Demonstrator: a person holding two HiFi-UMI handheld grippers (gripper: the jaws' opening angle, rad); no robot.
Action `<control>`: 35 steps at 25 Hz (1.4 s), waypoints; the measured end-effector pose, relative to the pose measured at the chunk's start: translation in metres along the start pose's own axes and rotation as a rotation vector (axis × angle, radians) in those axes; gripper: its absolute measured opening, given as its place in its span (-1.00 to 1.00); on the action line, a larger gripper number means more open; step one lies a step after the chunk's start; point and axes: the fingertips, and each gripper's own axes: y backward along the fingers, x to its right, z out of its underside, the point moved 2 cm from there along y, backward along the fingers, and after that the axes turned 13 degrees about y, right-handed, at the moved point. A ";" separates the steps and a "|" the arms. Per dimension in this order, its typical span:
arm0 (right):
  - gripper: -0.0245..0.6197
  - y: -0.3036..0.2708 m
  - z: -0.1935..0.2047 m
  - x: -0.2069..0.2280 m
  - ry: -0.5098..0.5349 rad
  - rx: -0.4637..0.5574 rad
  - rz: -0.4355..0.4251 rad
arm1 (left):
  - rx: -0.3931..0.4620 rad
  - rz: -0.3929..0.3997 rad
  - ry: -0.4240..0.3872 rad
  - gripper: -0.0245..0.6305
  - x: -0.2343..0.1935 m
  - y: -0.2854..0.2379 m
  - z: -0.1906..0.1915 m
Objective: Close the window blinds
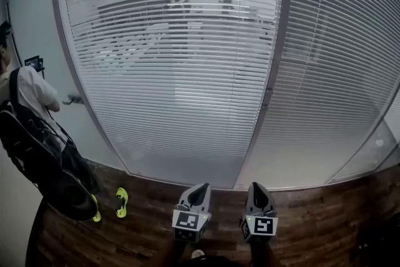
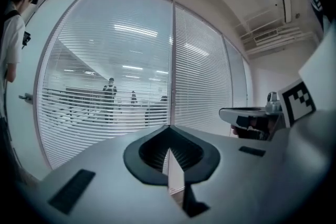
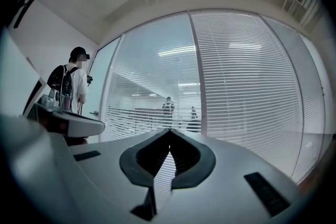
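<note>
White slatted blinds hang behind a curved glass wall. The left blind has its slats tilted apart, so the room and figures behind show through it. The right blind looks denser. A grey post separates them and carries a small fitting at mid-height. My left gripper and right gripper sit side by side low in the head view, pointing level at the glass and short of it. The left gripper has its tips together with nothing between them. The right gripper is likewise shut and empty.
A person with a black backpack stands at the left beside a door with a handle. Their yellow shoes rest on the dark wooden floor. More glass panels curve away on the right.
</note>
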 end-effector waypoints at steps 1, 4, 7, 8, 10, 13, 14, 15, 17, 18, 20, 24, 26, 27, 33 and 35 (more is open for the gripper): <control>-0.91 -0.002 -0.004 0.000 0.002 -0.003 0.002 | 0.002 0.007 -0.003 -0.93 0.000 -0.001 -0.004; -0.91 -0.009 -0.002 -0.003 0.001 -0.009 0.004 | -0.020 0.030 -0.008 -0.93 0.000 -0.004 -0.008; -0.91 -0.015 0.010 -0.008 -0.002 -0.018 0.011 | -0.027 0.032 -0.019 -0.93 -0.007 -0.010 -0.002; -0.91 -0.017 0.013 -0.010 -0.003 -0.020 0.014 | -0.031 0.035 -0.020 -0.93 -0.009 -0.011 0.000; -0.91 -0.017 0.018 -0.013 -0.003 -0.027 0.017 | -0.042 0.041 -0.019 -0.93 -0.012 -0.012 0.005; -0.91 -0.016 0.023 -0.013 -0.006 -0.039 0.024 | -0.049 0.044 -0.022 -0.93 -0.014 -0.015 0.004; -0.91 -0.018 0.024 -0.012 -0.007 -0.040 0.026 | -0.043 0.047 -0.027 -0.93 -0.015 -0.018 0.004; -0.91 -0.021 0.027 -0.011 -0.007 -0.038 0.027 | -0.031 0.050 -0.034 -0.93 -0.016 -0.023 0.005; -0.91 -0.026 0.035 -0.009 -0.010 -0.037 0.030 | -0.022 0.049 -0.042 -0.93 -0.019 -0.031 0.005; -0.91 -0.028 0.038 -0.008 -0.010 -0.038 0.032 | -0.028 0.045 -0.041 -0.93 -0.020 -0.033 0.004; -0.91 -0.032 0.041 -0.006 -0.008 -0.042 0.033 | -0.037 0.034 -0.037 -0.93 -0.023 -0.036 0.002; -0.91 -0.042 0.035 0.001 -0.018 -0.074 0.021 | -0.050 0.050 -0.038 -0.93 -0.022 -0.050 0.003; -0.91 -0.051 0.040 0.005 -0.019 -0.082 -0.004 | -0.056 0.059 -0.043 -0.93 -0.019 -0.058 0.003; -0.91 -0.056 0.043 0.006 -0.016 -0.086 -0.017 | -0.056 0.058 -0.045 -0.93 -0.019 -0.062 0.003; -0.91 -0.087 0.051 0.017 0.007 -0.093 -0.031 | -0.052 0.039 -0.052 -0.93 -0.027 -0.093 0.002; -0.91 -0.097 0.051 0.024 0.015 -0.115 -0.033 | -0.047 0.042 -0.053 -0.93 -0.029 -0.102 -0.002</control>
